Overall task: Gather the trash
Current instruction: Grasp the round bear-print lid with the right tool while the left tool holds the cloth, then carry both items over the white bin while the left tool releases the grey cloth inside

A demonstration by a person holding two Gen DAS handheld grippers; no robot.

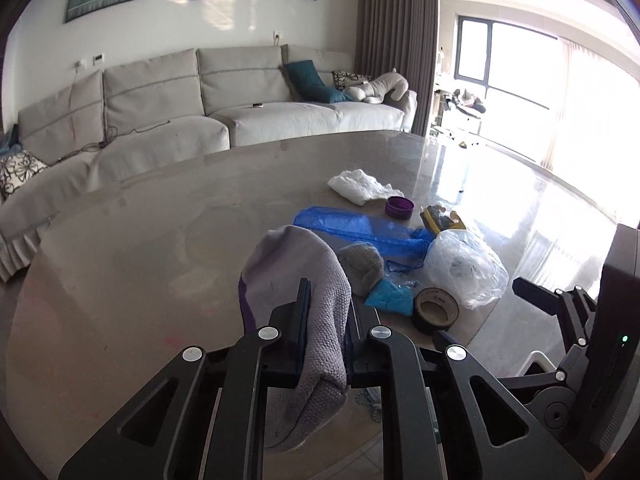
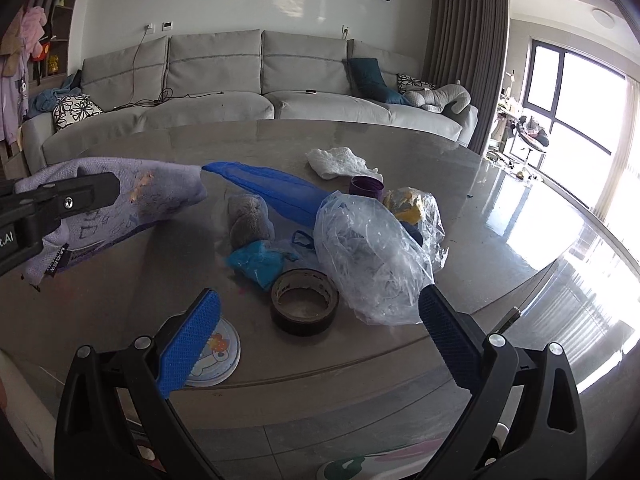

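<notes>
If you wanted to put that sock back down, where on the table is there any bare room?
The table is bare on its whole sofa-side left stretch, from the sock to the far rim. The right part is crowded: white cloth, blue bag, clear bag and tape roll lie close together. A small gap stays between tape roll and near edge.

I see a round, glossy grey table (image 2: pixel 500 208) carrying a cluster of items right of centre: a white crumpled cloth (image 2: pixel 338 161), a purple cup (image 2: pixel 366 187), a blue mesh bag (image 2: pixel 276 190), a grey balled sock (image 2: pixel 249 220), a blue wad (image 2: pixel 260 262), a tape roll (image 2: pixel 304 300) and a clear plastic bag (image 2: pixel 376 256).
</notes>
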